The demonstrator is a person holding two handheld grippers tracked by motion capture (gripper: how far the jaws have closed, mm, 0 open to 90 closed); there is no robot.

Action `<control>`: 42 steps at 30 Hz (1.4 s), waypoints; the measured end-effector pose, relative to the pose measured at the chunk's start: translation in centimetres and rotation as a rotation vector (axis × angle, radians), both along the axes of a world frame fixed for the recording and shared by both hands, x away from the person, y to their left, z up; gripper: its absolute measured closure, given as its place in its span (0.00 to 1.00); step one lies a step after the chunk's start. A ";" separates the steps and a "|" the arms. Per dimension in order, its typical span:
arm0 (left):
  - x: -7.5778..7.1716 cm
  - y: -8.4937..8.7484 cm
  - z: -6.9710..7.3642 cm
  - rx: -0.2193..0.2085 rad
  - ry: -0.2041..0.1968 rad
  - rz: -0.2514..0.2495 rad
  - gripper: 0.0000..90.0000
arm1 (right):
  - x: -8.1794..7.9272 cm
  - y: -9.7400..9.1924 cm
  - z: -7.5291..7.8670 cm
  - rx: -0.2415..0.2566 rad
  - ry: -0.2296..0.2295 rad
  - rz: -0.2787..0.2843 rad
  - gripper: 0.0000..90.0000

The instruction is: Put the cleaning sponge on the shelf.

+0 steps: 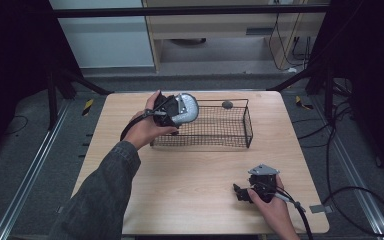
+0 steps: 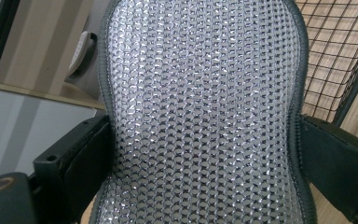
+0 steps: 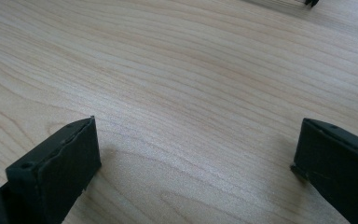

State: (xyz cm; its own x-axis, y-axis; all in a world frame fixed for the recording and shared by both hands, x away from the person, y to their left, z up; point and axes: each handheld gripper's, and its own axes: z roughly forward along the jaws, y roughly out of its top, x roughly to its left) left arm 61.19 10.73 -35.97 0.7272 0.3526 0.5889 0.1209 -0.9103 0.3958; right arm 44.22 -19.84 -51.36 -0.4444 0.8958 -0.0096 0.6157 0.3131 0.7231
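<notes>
Right gripper (image 1: 241, 192): nearest the camera in the high view, held low over the near right part of the bench (image 1: 200, 175), jaws pointing left; in the right gripper view its jaws stand spread wide with bare wood grain between them, nothing held. Left gripper (image 1: 172, 116): raised at the left end of the wire basket (image 1: 230, 131), gripped by a hand whose dark denim sleeve (image 1: 100, 200) runs in from the lower left. Its jaws are pinching a silvery insole (image 1: 187, 107), one at each side edge, as the left gripper view shows. Insole (image 2: 205, 116): metallic mesh-patterned surface, dark stitched border, held above the basket's left rim, off the bench. Wire basket: black, rectangular, open-topped, sitting on the far middle of the bench, well apart from the right gripper. Small dark rounded object (image 1: 227, 104): at the basket's far rim; what it is cannot be told.
</notes>
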 end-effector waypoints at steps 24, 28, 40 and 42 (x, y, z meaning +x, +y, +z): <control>1.3 0.3 -0.8 0.010 0.026 0.014 0.06 | 0.0 0.0 0.0 0.001 -0.001 0.000 0.01; 1.4 0.1 -1.0 0.009 0.033 0.010 0.06 | 0.0 -0.1 0.0 -0.006 -0.003 0.004 0.01; 2.0 0.0 -1.6 -0.012 0.090 0.013 0.04 | -0.1 -0.1 0.0 -0.007 -0.003 0.004 0.01; 2.1 0.0 -1.7 -0.016 0.101 0.018 0.04 | -0.1 -0.1 0.0 -0.011 -0.001 0.005 0.01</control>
